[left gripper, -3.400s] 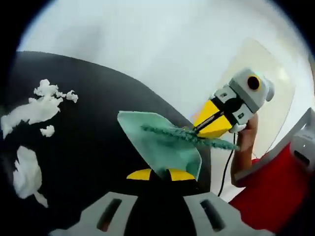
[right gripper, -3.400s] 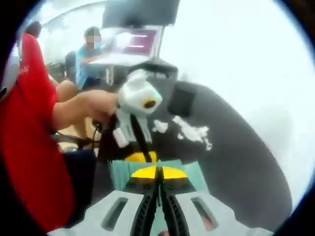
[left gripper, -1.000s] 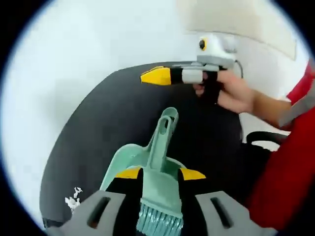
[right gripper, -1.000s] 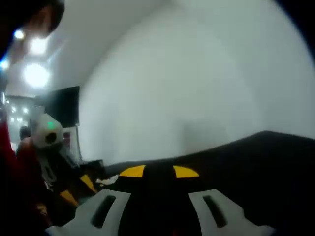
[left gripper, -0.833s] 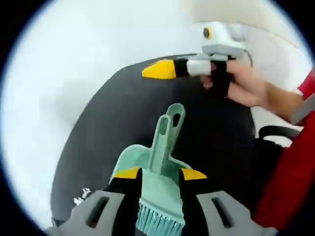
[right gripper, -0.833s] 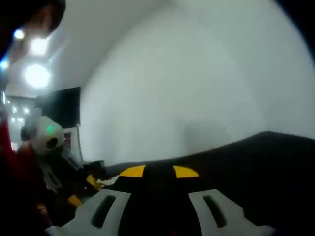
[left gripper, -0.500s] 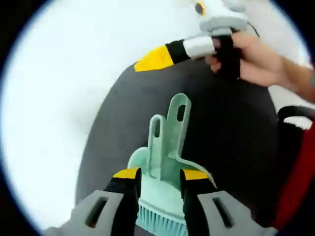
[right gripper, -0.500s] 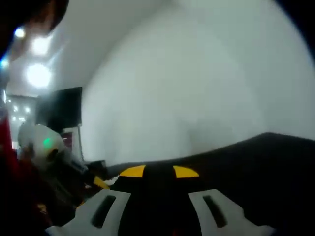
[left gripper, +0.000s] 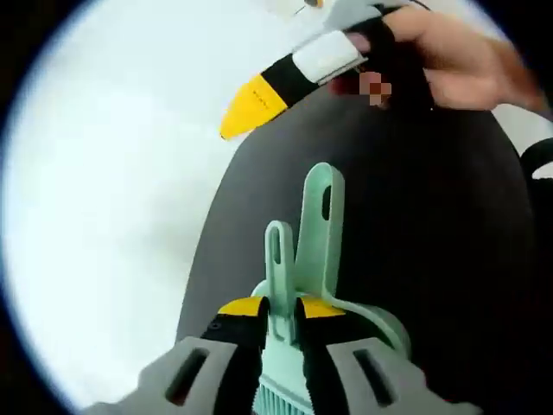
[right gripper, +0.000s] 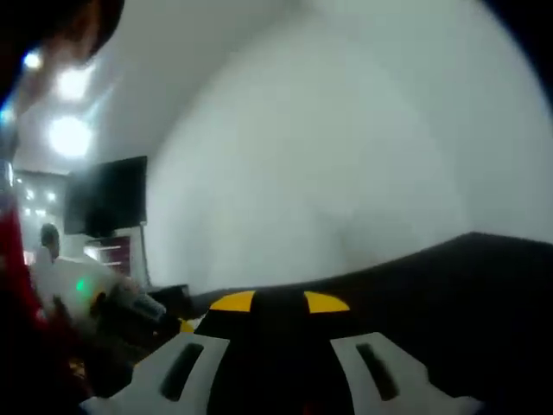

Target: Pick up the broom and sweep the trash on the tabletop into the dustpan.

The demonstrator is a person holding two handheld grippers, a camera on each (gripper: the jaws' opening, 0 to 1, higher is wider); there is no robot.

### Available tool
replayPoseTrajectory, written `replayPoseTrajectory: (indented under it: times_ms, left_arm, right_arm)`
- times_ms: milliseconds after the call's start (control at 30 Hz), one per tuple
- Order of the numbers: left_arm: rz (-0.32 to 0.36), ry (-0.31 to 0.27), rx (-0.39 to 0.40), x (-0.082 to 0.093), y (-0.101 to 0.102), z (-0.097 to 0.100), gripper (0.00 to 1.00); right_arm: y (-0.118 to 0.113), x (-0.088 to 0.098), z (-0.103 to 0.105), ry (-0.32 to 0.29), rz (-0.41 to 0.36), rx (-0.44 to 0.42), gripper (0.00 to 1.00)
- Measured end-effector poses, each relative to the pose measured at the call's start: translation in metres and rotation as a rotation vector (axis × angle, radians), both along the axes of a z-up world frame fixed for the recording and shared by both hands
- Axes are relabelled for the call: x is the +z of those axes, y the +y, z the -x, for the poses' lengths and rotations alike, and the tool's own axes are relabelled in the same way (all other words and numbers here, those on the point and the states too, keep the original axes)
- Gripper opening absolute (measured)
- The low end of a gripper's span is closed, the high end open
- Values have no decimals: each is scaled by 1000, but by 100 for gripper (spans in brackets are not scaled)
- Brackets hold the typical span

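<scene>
Gripping broom (left gripper: 278,285) with left gripper (left gripper: 278,309), dustpan (left gripper: 333,285) lying beneath; right gripper (right gripper: 268,303) jaws gaping empty. Sweeping not yet begun.

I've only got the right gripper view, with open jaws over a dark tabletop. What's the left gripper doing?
Observer: The left gripper is shut on the broom, at its handle.
Operator: Where's the dustpan?
Observer: The dustpan sits right under the broom, with the two handles side by side.
Operator: And my right gripper, from over there?
Observer: The right gripper hangs beyond both handles, near the far edge of the black tabletop, touching neither.
</scene>
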State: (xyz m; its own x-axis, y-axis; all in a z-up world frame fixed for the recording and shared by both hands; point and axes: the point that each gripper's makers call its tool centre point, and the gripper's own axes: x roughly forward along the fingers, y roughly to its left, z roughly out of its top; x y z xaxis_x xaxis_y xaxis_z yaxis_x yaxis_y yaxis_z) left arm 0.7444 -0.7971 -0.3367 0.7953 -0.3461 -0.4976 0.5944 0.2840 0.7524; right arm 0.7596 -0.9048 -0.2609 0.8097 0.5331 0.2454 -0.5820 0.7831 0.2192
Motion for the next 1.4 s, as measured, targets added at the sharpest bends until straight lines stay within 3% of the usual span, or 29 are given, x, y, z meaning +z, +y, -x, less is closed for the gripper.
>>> replayPoseTrajectory:
  times_ms: [100,233,267,333,467,633,800,900,1000,1200,1300,1333,1400]
  left_arm:
    - [66,-30,-22,16,1,2,11]
    - [146,-74,-71,46,15,13,4]
    - [185,-82,-44,55,24,13,4]
    - [284,-23,-47,60,27,16,4]
    - [445,20,16,78,58,12,4]
    - [586,66,44,95,85,2,5]
    - [766,185,32,100,106,-1,4]
    - [838,189,49,103,126,-6,5]
    - [929,245,9,104,138,-2,4]
    - [996,285,3,101,154,-1,5]
    - [1034,291,14,102,153,-3,22]
    - [1034,292,12,102,152,-2,22]
    - [1035,283,-1,102,151,-1,12]
  right_arm:
    - [0,1,0,-1,-7,2,22]
    - [-1,0,0,2,-11,4,22]
    - [0,0,0,3,-12,4,22]
    - [0,0,0,5,-14,7,22]
    - [-1,-1,-1,7,-18,7,22]
    - [-1,-3,-2,17,-15,6,22]
    - [-3,-4,-3,26,-26,6,22]
    - [-3,-4,-3,30,-31,8,22]
    - [-3,-4,-4,35,-33,9,22]
    - [-3,-5,-5,43,-36,12,22]
    - [-2,-5,-5,45,-31,10,22]
    - [-2,-5,-5,46,-29,9,22]
    - [-2,-6,-5,48,-26,9,22]
